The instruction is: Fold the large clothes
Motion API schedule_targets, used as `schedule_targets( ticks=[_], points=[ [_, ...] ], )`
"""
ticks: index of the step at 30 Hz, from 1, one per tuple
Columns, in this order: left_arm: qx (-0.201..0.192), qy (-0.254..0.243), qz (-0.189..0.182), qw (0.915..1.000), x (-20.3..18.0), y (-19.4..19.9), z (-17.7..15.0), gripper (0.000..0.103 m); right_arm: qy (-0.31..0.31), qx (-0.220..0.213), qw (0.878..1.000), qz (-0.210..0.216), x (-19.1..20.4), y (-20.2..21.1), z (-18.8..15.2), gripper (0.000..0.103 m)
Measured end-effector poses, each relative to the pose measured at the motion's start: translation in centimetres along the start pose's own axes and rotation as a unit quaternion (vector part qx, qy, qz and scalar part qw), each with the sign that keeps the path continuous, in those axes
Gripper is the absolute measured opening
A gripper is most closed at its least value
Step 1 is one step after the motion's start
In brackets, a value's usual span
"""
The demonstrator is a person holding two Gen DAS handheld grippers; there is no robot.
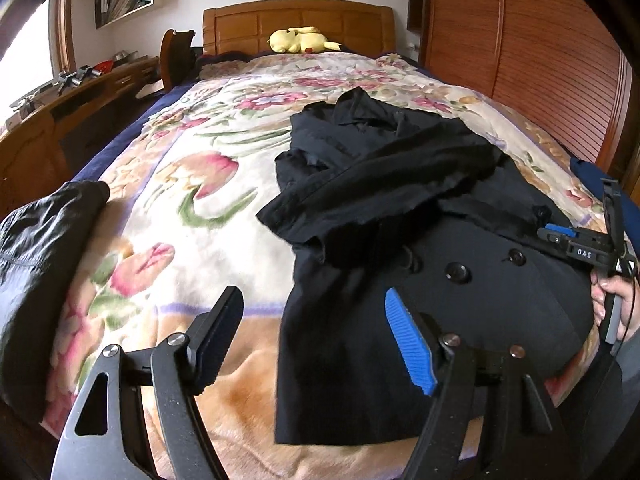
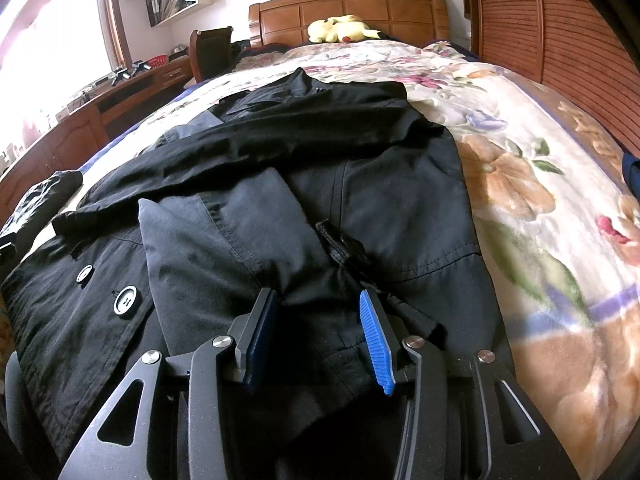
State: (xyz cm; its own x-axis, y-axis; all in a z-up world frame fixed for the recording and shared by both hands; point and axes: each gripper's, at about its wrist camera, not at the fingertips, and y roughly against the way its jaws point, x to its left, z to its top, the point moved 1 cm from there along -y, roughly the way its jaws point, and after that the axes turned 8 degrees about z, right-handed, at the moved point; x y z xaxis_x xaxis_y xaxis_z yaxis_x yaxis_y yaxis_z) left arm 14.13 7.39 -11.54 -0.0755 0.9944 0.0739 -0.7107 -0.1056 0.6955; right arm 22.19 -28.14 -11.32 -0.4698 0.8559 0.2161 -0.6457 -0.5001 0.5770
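A large black coat with big buttons lies spread on the floral blanket, collar toward the headboard, one sleeve folded across its front. My left gripper is open and empty, hovering over the coat's lower left edge. My right gripper is open just above the coat near its lower front panel; cloth lies between the fingers but is not pinched. The right gripper also shows at the right edge of the left wrist view, held in a hand.
A second dark garment lies bunched at the blanket's left edge. A yellow plush toy rests by the wooden headboard. A wooden desk runs along the left; slatted wardrobe doors stand on the right.
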Motion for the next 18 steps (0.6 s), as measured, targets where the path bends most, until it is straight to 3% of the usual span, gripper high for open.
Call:
schedule_targets(
  ticks=[7, 13, 18],
  points=[
    [0.004, 0.011, -0.009, 0.9999, 1.3, -0.1, -1.5, 0.075, 0.004, 0.0, 1.0, -0.004, 0.1, 0.0, 0.0, 0.045],
    [-0.028, 0.02, -0.012, 0.9993, 2.1, 1.0, -1.6, 0.074, 0.024, 0.004, 0.999, -0.028, 0.8, -0.1, -0.1, 0.046],
    [-0.038, 0.01, -0.016, 0.9991, 1.9, 2.0, -1.2, 0.058, 0.034, 0.018, 0.999, -0.032, 1.3, 1.3, -0.1, 0.046]
  ],
)
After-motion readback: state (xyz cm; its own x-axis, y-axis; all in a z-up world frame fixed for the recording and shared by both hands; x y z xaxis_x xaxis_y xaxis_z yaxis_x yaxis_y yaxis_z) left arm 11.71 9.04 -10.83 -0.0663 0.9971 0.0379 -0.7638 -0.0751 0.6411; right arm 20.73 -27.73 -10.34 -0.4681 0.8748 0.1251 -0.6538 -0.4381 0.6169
